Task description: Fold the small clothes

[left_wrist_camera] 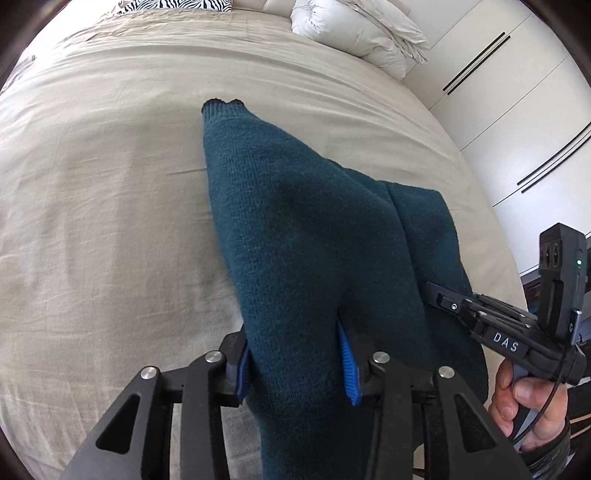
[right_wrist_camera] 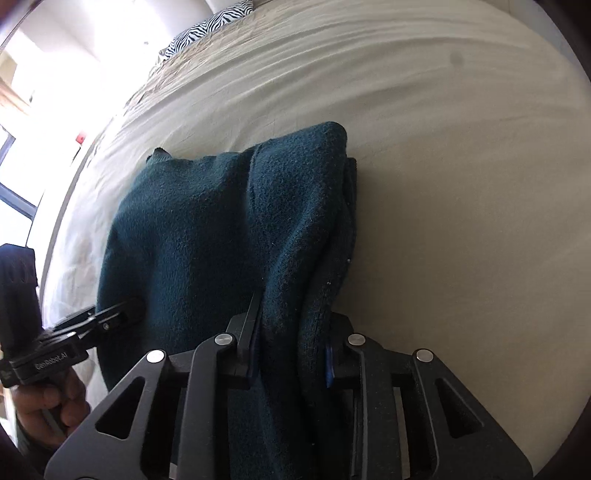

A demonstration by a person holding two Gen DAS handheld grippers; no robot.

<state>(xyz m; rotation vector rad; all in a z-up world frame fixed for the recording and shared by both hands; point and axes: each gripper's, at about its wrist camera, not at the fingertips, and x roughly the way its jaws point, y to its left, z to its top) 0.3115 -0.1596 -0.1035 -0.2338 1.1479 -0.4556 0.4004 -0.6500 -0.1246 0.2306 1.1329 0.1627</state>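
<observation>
Left wrist view shows the left gripper point(left_wrist_camera: 295, 365) clenched on a bunched edge of the dark teal knitted garment point(left_wrist_camera: 295, 221), which lies across the beige bed sheet point(left_wrist_camera: 92, 203) and stretches away toward 12 o'clock, its ribbed cuff point(left_wrist_camera: 221, 107) at the far end. The right gripper point(left_wrist_camera: 430, 291) comes in from 3 o'clock and bites the same cloth at its other side, carried by a hand point(left_wrist_camera: 524, 398). Right wrist view confirms this: the right gripper's blue pads point(right_wrist_camera: 329, 363) press a thick roll of the knit between them, while the left gripper point(right_wrist_camera: 135, 304) enters from 8 o'clock. The step in hand seems to be the double grasp of the near edge. The next move probably asks both hands to lift together and carry this edge toward the far end, keeping the cloth tight. Only the left view shows the white duvet point(left_wrist_camera: 358, 29) and the wardrobe doors point(left_wrist_camera: 517, 92) at 1 o'clock; only the right view shows the doubled layers at the garment's right border and the bright window at 10 o'clock.
</observation>
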